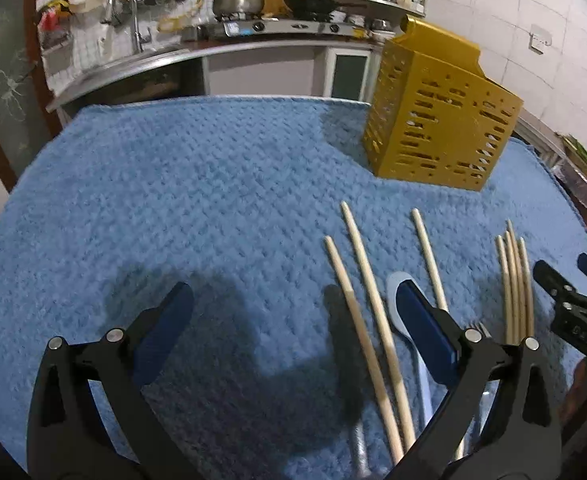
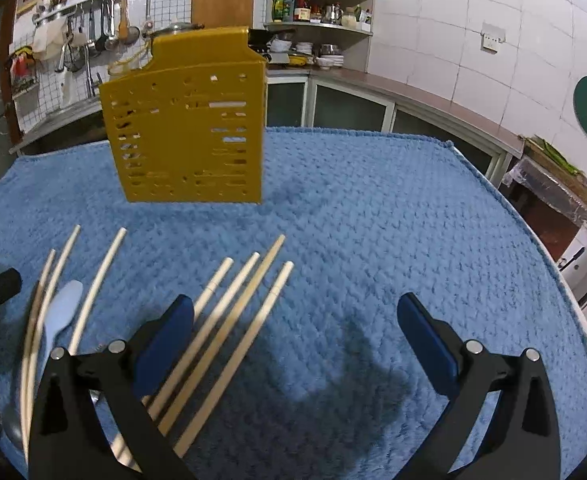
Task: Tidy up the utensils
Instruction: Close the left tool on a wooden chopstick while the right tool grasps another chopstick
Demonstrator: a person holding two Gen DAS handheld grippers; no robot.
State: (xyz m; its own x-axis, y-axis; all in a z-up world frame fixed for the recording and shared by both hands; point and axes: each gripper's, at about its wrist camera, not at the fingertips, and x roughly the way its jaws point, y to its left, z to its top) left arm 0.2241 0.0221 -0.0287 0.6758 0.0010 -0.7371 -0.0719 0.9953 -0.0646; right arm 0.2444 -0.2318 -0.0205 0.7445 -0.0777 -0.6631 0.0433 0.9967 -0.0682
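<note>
— Where are things?
— Pale wooden chopsticks (image 2: 229, 328) lie on the blue towel (image 2: 373, 220), before the slotted yellow plastic holder (image 2: 185, 132). Both grippers (image 1: 293, 320) (image 2: 293, 336) gape, empty.
— Advice?
— Probably pinch one stick mid-length, level.

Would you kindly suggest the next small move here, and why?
Probably lower the open right tongs onto the four bunched chopsticks: they lie loose on the blue towel, nothing is gripped, and the yellow holder stands upright just beyond.
</note>
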